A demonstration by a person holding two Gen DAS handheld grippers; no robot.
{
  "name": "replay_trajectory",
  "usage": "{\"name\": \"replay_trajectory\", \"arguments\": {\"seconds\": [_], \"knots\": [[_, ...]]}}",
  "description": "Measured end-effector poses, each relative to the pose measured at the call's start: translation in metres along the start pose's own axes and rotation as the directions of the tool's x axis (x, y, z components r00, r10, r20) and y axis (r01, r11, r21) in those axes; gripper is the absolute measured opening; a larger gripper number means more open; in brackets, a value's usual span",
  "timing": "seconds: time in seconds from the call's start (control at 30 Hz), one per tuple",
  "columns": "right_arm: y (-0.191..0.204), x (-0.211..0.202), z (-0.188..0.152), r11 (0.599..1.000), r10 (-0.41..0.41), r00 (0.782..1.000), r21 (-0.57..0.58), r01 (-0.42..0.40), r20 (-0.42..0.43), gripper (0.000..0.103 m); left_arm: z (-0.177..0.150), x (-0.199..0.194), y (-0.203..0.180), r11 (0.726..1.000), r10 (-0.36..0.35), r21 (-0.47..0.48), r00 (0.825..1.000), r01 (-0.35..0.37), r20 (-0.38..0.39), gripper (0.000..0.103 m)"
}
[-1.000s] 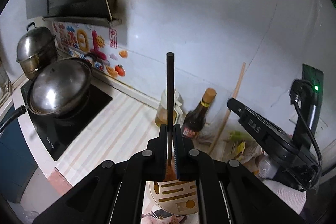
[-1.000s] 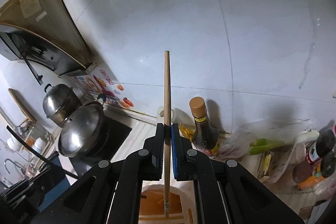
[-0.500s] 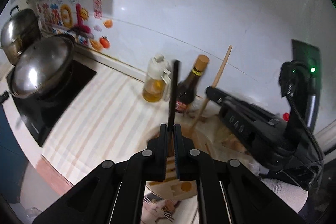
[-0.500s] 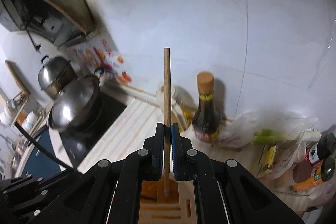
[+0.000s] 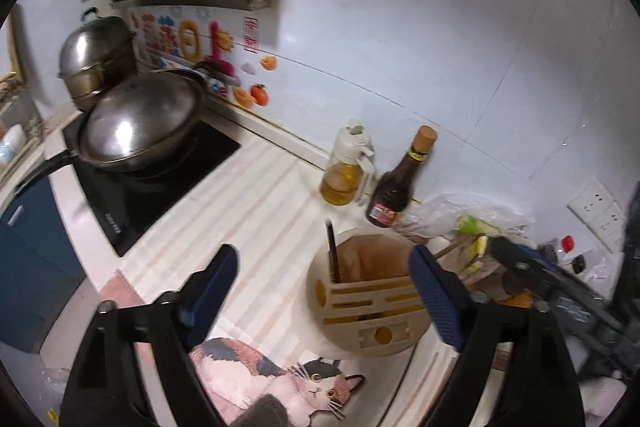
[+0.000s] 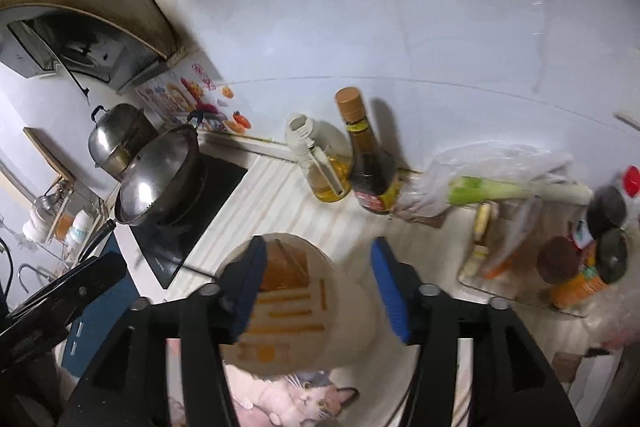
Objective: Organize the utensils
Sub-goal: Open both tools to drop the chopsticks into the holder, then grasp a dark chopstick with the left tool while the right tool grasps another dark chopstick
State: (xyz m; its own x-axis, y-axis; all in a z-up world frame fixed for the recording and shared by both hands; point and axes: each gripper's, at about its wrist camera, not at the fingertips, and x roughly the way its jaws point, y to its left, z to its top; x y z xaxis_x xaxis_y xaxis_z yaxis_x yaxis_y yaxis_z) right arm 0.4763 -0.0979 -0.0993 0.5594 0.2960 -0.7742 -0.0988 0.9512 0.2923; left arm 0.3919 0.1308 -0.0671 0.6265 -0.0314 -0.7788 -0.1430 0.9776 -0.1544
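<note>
A round beige utensil holder (image 5: pixel 370 301) with slots stands on the striped counter. A black chopstick (image 5: pixel 332 251) stands in its open compartment. My left gripper (image 5: pixel 324 291) is open and empty above the holder. My right gripper (image 6: pixel 316 279) is open and empty over the same holder (image 6: pixel 288 307). A wooden chopstick (image 6: pixel 322 294) lies end-on in the holder in the right wrist view. The right gripper's body (image 5: pixel 560 291) shows at the right of the left wrist view.
An oil jug (image 5: pixel 346 167) and a dark sauce bottle (image 5: pixel 400 183) stand by the wall. A lidded wok (image 5: pixel 140 119) sits on the black cooktop (image 5: pixel 160 179) at the left. A bag with leek (image 6: pixel 512 187) and jars (image 6: pixel 592 259) lie right. A cat-print mat (image 5: pixel 272 383) is in front.
Both grippers have opened and let go of their chopsticks, which now stand in the holder. Both grippers have tilted down toward the holder.
</note>
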Motion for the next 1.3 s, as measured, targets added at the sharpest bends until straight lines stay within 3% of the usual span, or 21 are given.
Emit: {"name": "replay_trajectory", "arguments": {"seconds": [0.1, 0.2, 0.4, 0.6, 0.77, 0.83, 0.9, 1.0, 1.13, 1.3], "knots": [[-0.008, -0.019, -0.009, 1.000, -0.025, 0.999, -0.017, 0.025, 0.024, 0.089, -0.018, -0.006, -0.006, 0.997, 0.079, 0.010, 0.996, -0.079, 0.028, 0.103], [-0.021, -0.034, -0.022, 0.998, -0.051, 0.998, -0.017, 0.052, 0.039, 0.100, -0.036, -0.010, -0.012, 0.994, 0.108, 0.003, 0.994, -0.108, 0.030, 0.103], [-0.057, -0.052, -0.054, 0.995, -0.103, 0.993, 0.009, 0.102, 0.055, 0.103, -0.081, -0.002, -0.028, 0.991, 0.137, -0.010, 0.990, -0.137, -0.017, 0.103], [-0.111, -0.040, -0.099, 0.983, -0.173, 0.985, 0.054, 0.174, -0.028, 0.103, -0.136, 0.024, -0.051, 0.988, 0.155, 0.038, 0.981, -0.151, -0.116, 0.103], [-0.168, -0.022, -0.148, 0.967, -0.204, 0.965, 0.121, 0.225, -0.162, 0.102, -0.178, 0.059, -0.074, 0.972, 0.210, 0.147, 0.956, -0.182, -0.206, 0.103], [-0.190, -0.017, -0.167, 0.959, -0.197, 0.957, 0.162, 0.233, -0.212, 0.089, -0.193, 0.080, -0.084, 0.962, 0.227, 0.204, 0.943, -0.179, -0.244, 0.103], [-0.211, -0.007, -0.186, 0.948, -0.206, 0.938, 0.181, 0.262, -0.280, 0.060, -0.204, 0.094, -0.093, 0.953, 0.234, 0.251, 0.938, -0.170, -0.257, 0.103], [-0.236, 0.005, -0.208, 0.935, -0.190, 0.918, 0.221, 0.277, -0.348, 0.045, -0.219, 0.122, -0.110, 0.933, 0.229, 0.337, 0.928, -0.124, -0.294, 0.098], [-0.261, 0.022, -0.236, 0.917, -0.189, 0.882, 0.243, 0.316, -0.432, 0.035, -0.234, 0.158, -0.131, 0.905, 0.221, 0.423, 0.908, -0.054, -0.357, 0.080], [-0.283, 0.038, -0.256, 0.889, -0.234, 0.839, 0.241, 0.389, -0.491, 0.035, -0.245, 0.192, -0.147, 0.872, 0.226, 0.489, 0.890, -0.004, -0.396, 0.075]]}}
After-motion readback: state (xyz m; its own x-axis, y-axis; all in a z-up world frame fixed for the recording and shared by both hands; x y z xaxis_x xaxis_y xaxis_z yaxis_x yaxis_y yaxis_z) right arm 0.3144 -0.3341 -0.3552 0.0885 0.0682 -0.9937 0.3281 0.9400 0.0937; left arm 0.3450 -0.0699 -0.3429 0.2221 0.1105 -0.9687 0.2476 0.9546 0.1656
